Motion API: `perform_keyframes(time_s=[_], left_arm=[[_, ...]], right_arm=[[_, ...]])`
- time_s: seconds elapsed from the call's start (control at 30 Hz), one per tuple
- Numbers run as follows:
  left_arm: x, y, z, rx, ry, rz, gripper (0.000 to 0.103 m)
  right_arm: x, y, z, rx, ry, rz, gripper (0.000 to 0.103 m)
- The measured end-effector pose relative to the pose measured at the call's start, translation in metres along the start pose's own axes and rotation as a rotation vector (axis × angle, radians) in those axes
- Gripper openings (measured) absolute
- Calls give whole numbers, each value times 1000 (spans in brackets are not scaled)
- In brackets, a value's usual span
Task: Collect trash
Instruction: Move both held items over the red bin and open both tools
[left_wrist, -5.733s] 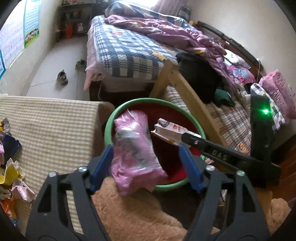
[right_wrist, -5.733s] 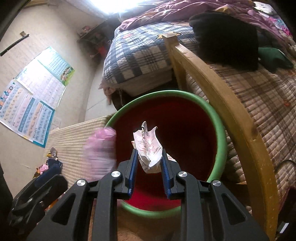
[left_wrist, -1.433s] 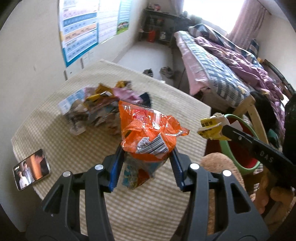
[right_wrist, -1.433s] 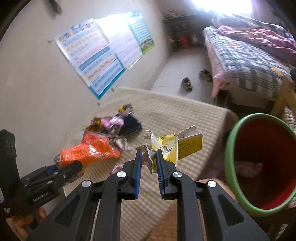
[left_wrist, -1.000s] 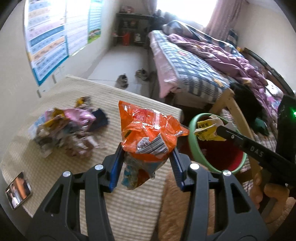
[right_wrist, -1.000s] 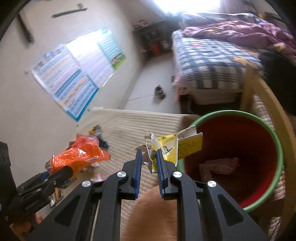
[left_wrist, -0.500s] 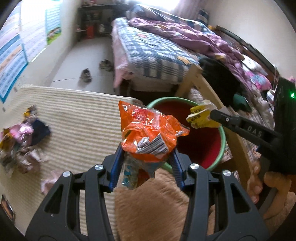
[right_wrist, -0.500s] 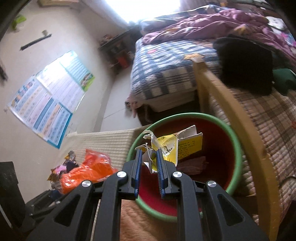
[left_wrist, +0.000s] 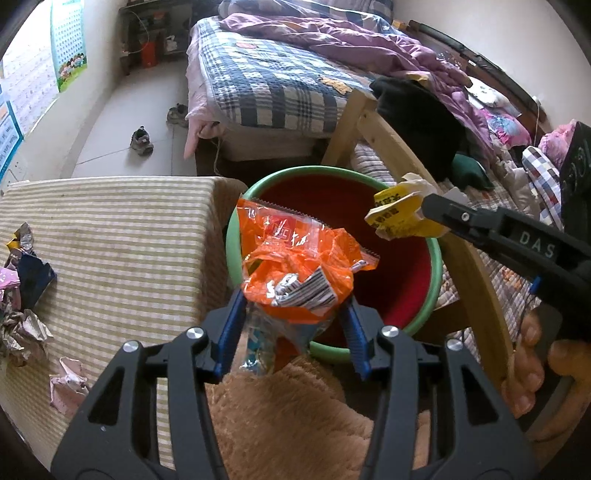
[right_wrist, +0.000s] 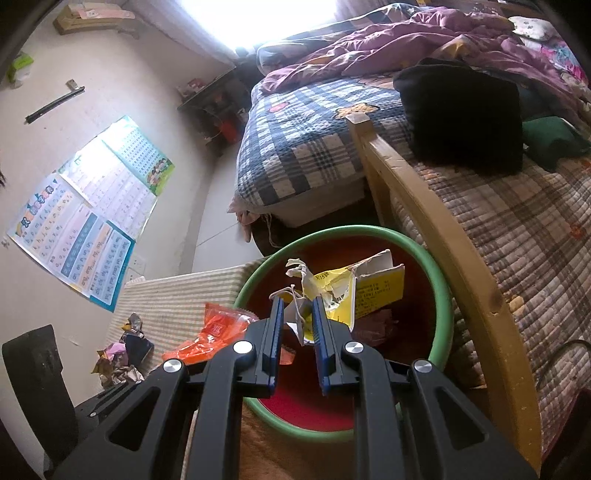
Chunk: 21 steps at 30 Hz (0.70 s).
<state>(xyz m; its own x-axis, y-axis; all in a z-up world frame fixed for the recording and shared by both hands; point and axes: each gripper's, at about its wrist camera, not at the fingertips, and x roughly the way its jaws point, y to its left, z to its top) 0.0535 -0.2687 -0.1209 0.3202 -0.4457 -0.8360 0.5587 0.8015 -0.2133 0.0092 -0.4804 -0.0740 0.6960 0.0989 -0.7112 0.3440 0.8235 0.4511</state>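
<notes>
- The left gripper (left_wrist: 293, 325) is seen with its jaws closed on a crumpled orange snack bag (left_wrist: 299, 258), which is held over the near rim of the red bin with a green rim (left_wrist: 236, 214).
- The bag would best be carried a little further toward the bin's middle before the jaws are parted, since part of it hangs over the rim and could be dropped outside onto the tan fleece (left_wrist: 295, 413) below.
- The right gripper (right_wrist: 298, 332) is seen with its jaws parted a little around a torn yellow carton (right_wrist: 364, 291); whether the carton is pinched firmly or already slipping cannot be told. It is held above the bin's opening, so a wider opening of the jaws should be enough.
- Some trash is already lying in the bin's bottom.
- More wrappers (left_wrist: 22, 280) are left on the striped cloth surface (left_wrist: 122, 236), well apart from the bin.
- A bed with a plaid quilt (left_wrist: 273, 85), a wooden bed frame (right_wrist: 436, 229), shoes (left_wrist: 142, 138) on the tiled floor and wall posters (right_wrist: 92, 210) are seen around.
</notes>
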Motion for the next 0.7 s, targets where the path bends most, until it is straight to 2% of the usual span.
perform_keyframes(time_s=[0.17, 0.23, 0.3, 0.37, 0.47, 0.53, 0.7], left_arm=[[-3, 1, 1, -6, -12, 1, 52], [-4, 1, 1, -4, -17, 4, 57], [-6, 0, 1, -3, -30, 4, 72], [-9, -1, 1, 1, -43, -4, 74], [-11, -2, 1, 11, -48, -1, 78], [-13, 0, 0, 5, -52, -1, 78], [-22, 13, -6, -37, -61, -3, 79]], right_arm=[[1, 3, 0, -7, -2, -5, 16], [2, 2, 1, -4, -2, -6, 17], [2, 1, 1, 4, 0, -11, 18], [2, -2, 2, 23, -8, -12, 19], [1, -5, 3, 44, -13, -12, 29], [-2, -6, 3, 52, -29, -14, 42], [-6, -2, 5, 41, -40, -18, 43]])
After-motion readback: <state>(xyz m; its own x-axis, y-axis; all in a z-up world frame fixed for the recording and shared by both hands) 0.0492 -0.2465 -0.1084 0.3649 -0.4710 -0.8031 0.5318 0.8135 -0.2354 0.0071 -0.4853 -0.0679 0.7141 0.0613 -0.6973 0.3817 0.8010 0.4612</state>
